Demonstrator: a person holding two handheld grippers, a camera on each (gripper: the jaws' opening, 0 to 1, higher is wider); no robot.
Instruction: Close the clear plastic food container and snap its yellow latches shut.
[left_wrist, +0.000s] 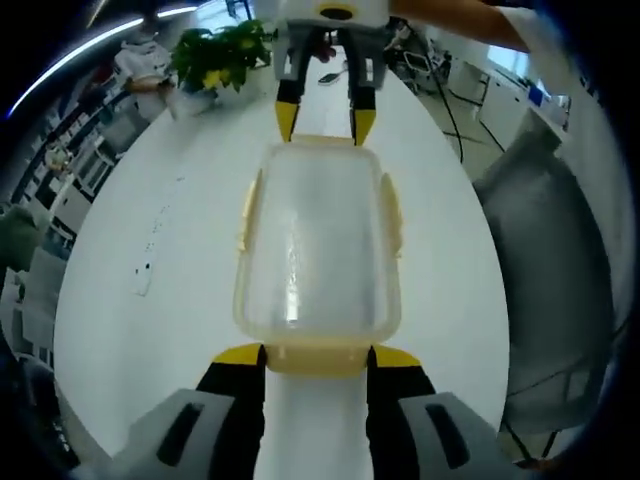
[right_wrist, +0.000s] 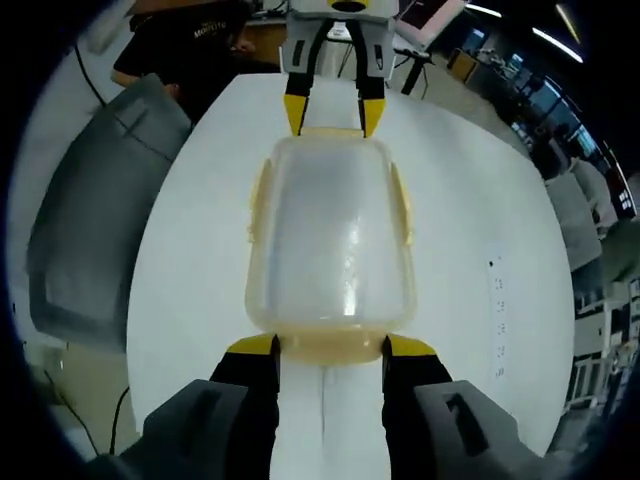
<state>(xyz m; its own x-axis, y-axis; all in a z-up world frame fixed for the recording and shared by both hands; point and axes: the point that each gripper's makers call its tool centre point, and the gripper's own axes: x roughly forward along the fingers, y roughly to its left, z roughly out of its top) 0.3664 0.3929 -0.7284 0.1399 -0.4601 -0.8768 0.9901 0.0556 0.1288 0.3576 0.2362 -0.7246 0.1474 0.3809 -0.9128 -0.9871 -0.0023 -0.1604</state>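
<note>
Left gripper view: left gripper (left_wrist: 316, 357) spread, jaws flanking near-end latch (left_wrist: 318, 357) of container (left_wrist: 318, 248), lid on, mid white table (left_wrist: 180, 200). Right gripper (left_wrist: 325, 118) at far end, also spread.

Right gripper view: mirror setup, right gripper (right_wrist: 330, 347) straddles its end latch (right_wrist: 331, 348).

Risk: uneven push, box skids or latch half-snaps.

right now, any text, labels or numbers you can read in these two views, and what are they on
Person's black shirt: white lettering, too blurred to read.
White strip on the table, right gripper view: dark marks, too small to read.
Container: no label visible.
Nothing is legible.
</note>
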